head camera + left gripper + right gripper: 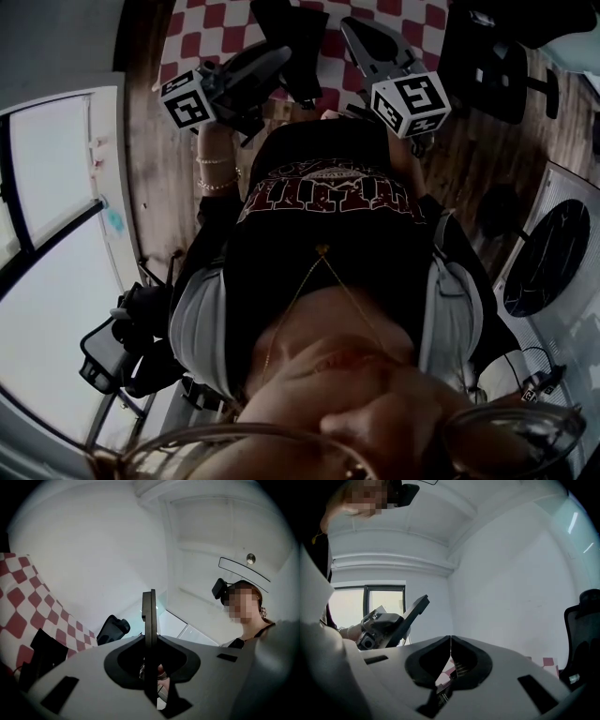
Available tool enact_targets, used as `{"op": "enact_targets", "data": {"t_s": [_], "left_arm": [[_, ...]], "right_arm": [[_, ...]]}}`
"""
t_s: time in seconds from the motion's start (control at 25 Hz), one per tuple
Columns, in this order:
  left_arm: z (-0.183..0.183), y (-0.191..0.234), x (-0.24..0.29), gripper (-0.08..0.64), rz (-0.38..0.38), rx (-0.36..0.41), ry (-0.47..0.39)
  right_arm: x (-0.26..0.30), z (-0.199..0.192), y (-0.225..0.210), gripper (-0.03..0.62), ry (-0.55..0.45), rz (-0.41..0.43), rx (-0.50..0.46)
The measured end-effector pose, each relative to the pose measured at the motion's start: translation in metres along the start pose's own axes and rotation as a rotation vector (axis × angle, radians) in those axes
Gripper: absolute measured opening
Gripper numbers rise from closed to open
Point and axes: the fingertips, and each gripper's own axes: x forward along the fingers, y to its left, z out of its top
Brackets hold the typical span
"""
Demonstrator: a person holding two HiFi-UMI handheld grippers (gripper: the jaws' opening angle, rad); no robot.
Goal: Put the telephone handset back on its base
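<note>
No telephone handset or base shows clearly in any view. In the head view both grippers are held out in front of the person's black shirt, over a red and white check cloth [220, 28]. The left gripper [281, 58] is at the left and the right gripper [354, 30] at the right. In its own view the left gripper [149, 597] has its jaws pressed flat together, nothing between them, pointing at a white wall. The right gripper [450, 641] also has its jaws closed to a thin line and empty. The left gripper [384, 625] shows in the right gripper view too.
A black office chair [497, 56] stands on the wooden floor at the upper right, and the chair [581, 630] also edges the right gripper view. A white unit with a round dark grille [548, 258] sits at the right. A window [47, 159] lies at the left. The check cloth [18, 602] shows beside the left gripper.
</note>
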Motion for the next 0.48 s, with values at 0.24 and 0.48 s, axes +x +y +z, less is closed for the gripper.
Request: {"op": "enact_targets", "data": {"t_s": [0.24, 0.48], "left_arm": [[0.007, 0.01, 0.007, 0.08, -0.014, -0.009, 0.013], [0.006, 0.014, 0.015, 0.08, -0.044, -0.025, 0.072]], "right_arm": [[0.002, -0.003, -0.007, 0.02, 0.004, -0.023, 0.013], [-0.005, -0.001, -0.015, 0.02, -0.013, -0.093, 0.03]]}}
